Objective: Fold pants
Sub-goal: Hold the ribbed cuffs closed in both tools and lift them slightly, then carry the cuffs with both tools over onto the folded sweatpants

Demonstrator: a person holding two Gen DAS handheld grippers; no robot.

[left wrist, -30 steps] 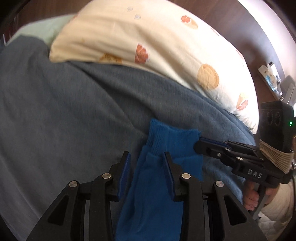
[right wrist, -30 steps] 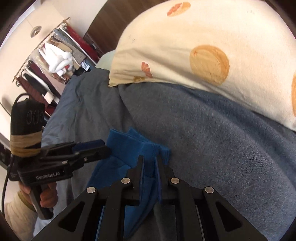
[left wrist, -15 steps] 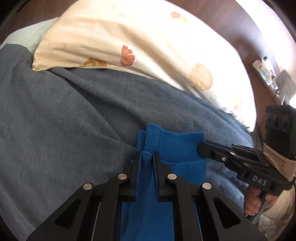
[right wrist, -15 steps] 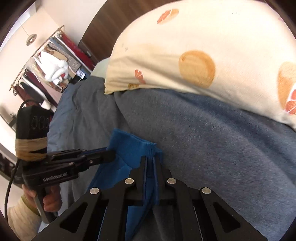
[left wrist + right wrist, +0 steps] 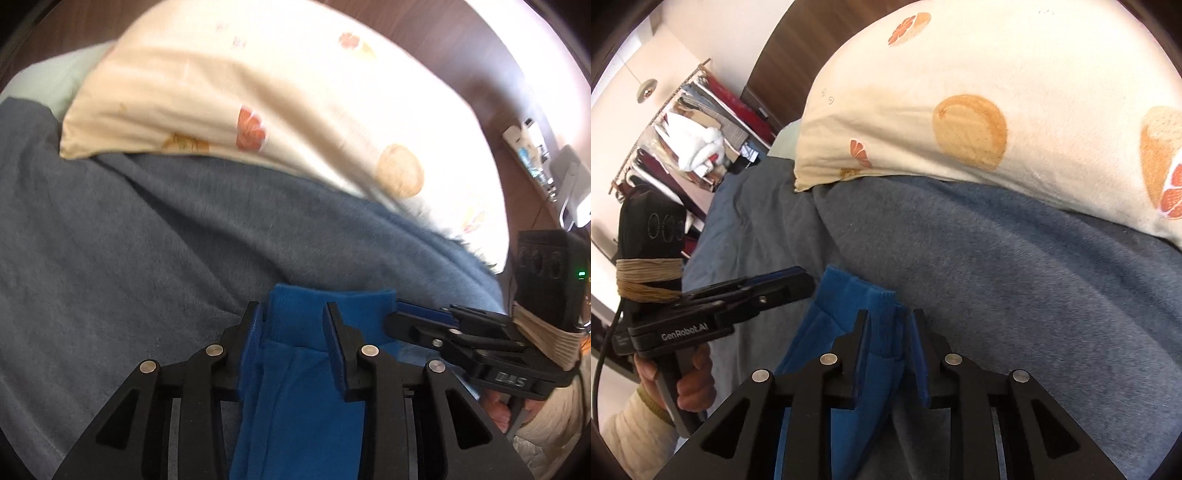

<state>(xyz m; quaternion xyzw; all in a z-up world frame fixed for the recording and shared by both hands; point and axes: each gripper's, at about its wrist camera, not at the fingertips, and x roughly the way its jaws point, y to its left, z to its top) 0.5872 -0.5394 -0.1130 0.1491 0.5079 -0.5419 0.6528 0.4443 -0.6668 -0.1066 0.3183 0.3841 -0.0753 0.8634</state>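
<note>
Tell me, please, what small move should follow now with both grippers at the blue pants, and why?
Probably draw both back clear of the cloth. The left gripper and right gripper have just been opening, each with the ribbed cuff of the blue pants loose between its jaws, and the pants lie flat on the grey blanket.

We see our right gripper (image 5: 888, 325) over the ribbed cuff of the blue pants (image 5: 882, 325) on the grey blanket (image 5: 997, 266); its jaws have just been opening, and the pads seem clear of the cloth. Our left gripper (image 5: 798, 286) sits just beside the cuff. A fruit-print pillow (image 5: 979, 103) lies beyond.
</note>
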